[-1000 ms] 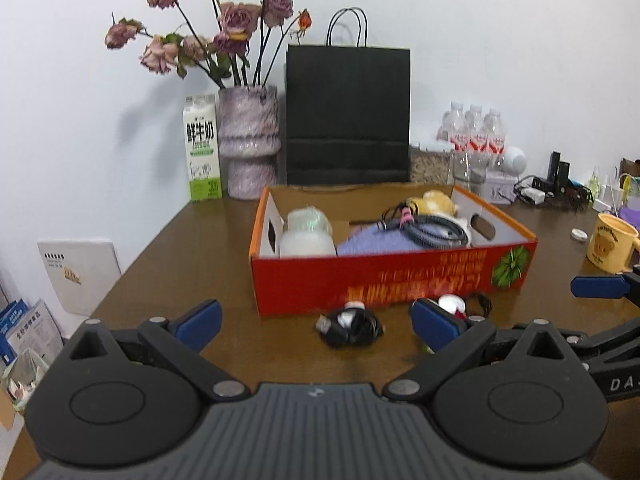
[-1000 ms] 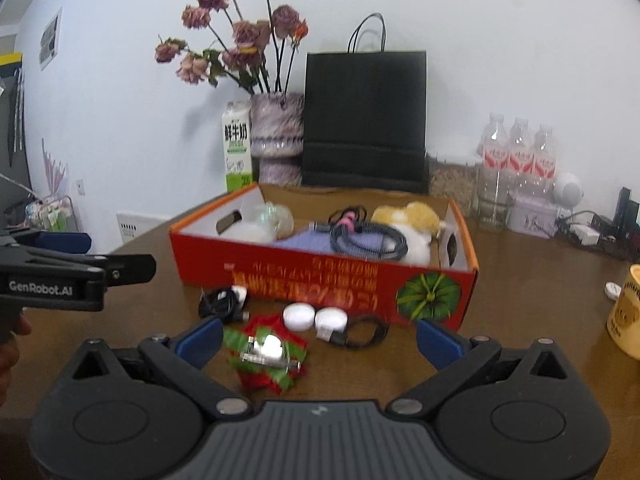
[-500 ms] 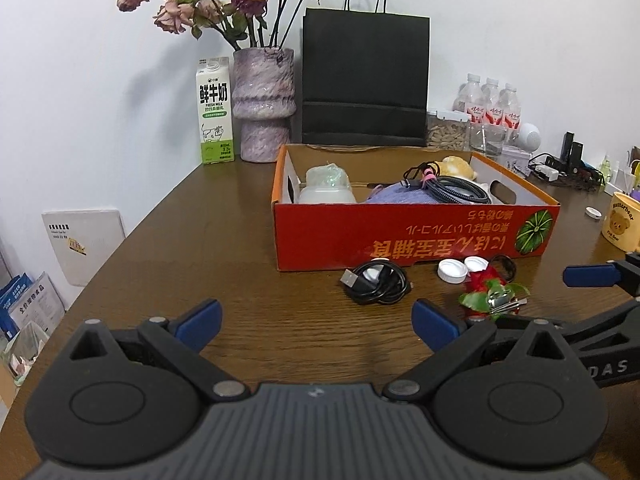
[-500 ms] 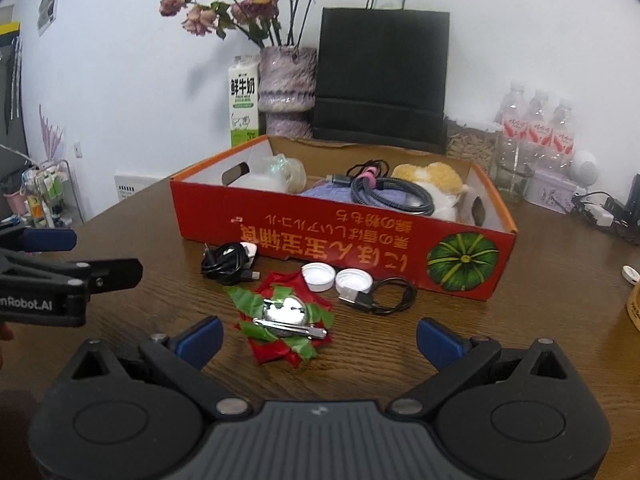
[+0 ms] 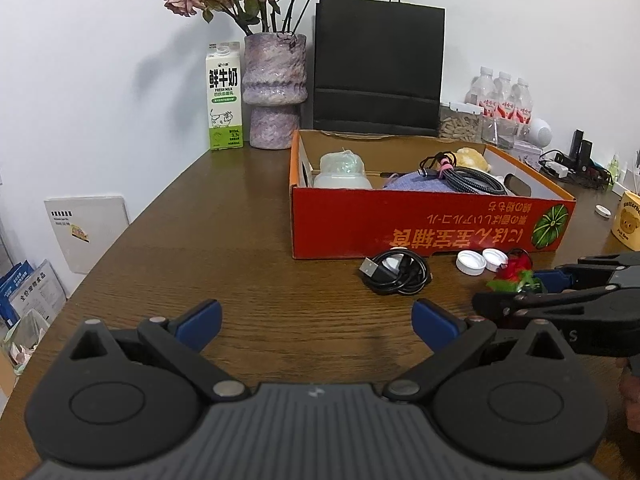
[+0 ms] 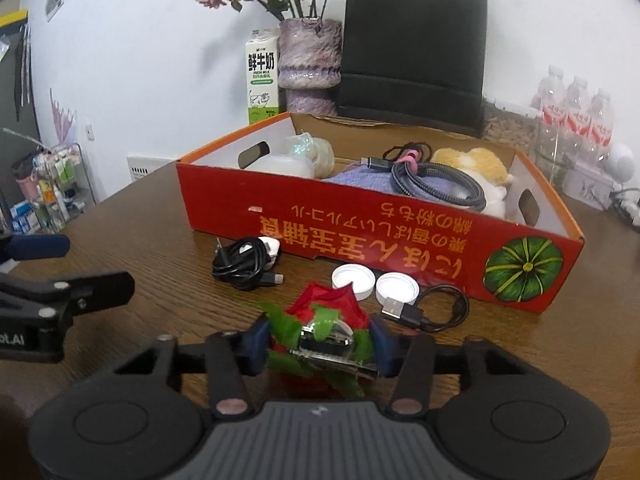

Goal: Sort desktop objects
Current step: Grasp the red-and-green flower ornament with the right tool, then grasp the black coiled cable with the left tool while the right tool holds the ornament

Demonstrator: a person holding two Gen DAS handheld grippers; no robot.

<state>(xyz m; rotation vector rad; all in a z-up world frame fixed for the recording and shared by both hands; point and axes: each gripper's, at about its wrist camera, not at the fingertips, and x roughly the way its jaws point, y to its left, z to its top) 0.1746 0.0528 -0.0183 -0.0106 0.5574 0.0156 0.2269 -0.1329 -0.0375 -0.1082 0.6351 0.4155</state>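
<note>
Red-and-green flower ornament on the near table, directly between the right gripper pads, jaws closing on it. Left gripper farther left, open, empty. Cardboard box just beyond.

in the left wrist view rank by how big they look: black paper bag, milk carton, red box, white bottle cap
1. red box, though it sits nearer the camera
2. black paper bag
3. milk carton
4. white bottle cap
</note>
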